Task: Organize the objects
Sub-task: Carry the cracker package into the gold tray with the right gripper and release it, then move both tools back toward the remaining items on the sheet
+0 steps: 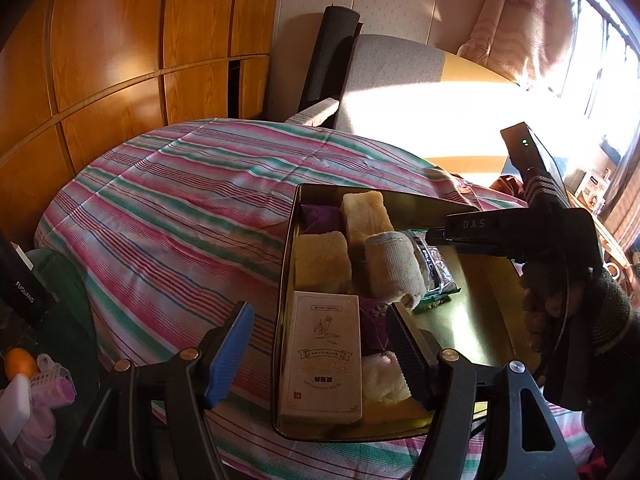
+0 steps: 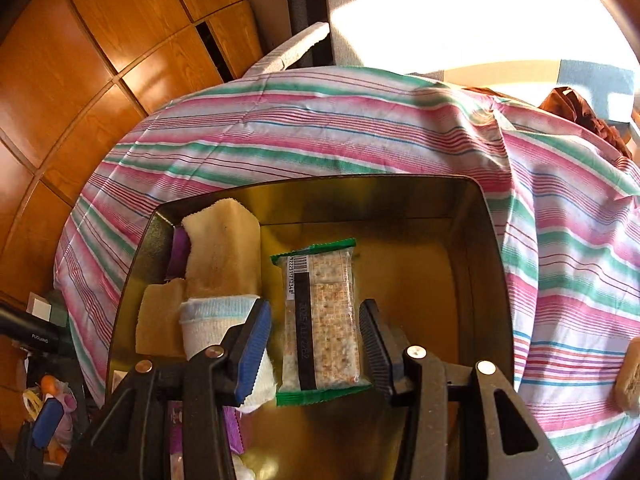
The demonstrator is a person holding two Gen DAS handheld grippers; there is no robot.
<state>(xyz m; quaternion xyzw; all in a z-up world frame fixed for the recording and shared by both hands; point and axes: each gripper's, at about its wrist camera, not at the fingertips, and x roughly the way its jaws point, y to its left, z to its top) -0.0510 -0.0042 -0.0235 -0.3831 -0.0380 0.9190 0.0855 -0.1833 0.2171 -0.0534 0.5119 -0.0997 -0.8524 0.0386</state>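
A gold metal tin [image 1: 286,240] [image 2: 496,264] lies on a striped bedspread. Inside it are folded yellow towels [image 1: 364,216] [image 2: 222,252], a rolled white cloth [image 1: 394,268] [image 2: 212,320], purple packets [image 1: 374,328] and a beige printed box [image 1: 322,356]. My left gripper [image 1: 320,356] is open and hovers over the tin's near left corner, with the box below its fingers. A green-edged cracker packet [image 2: 320,320] [image 1: 434,268] lies on the tin's floor. My right gripper [image 2: 316,350] [image 1: 440,236] straddles it, open, with small gaps beside the pads. A gloved hand [image 1: 560,292] holds that gripper.
A wooden wardrobe [image 1: 120,60] stands behind the bed, and a grey chair [image 1: 392,72] at its far end. Clutter sits low on the left: a black case [image 1: 24,296], an orange [image 1: 20,362], pink rollers [image 1: 52,380]. A bread-like piece [image 2: 630,376] lies on the bedspread at the right.
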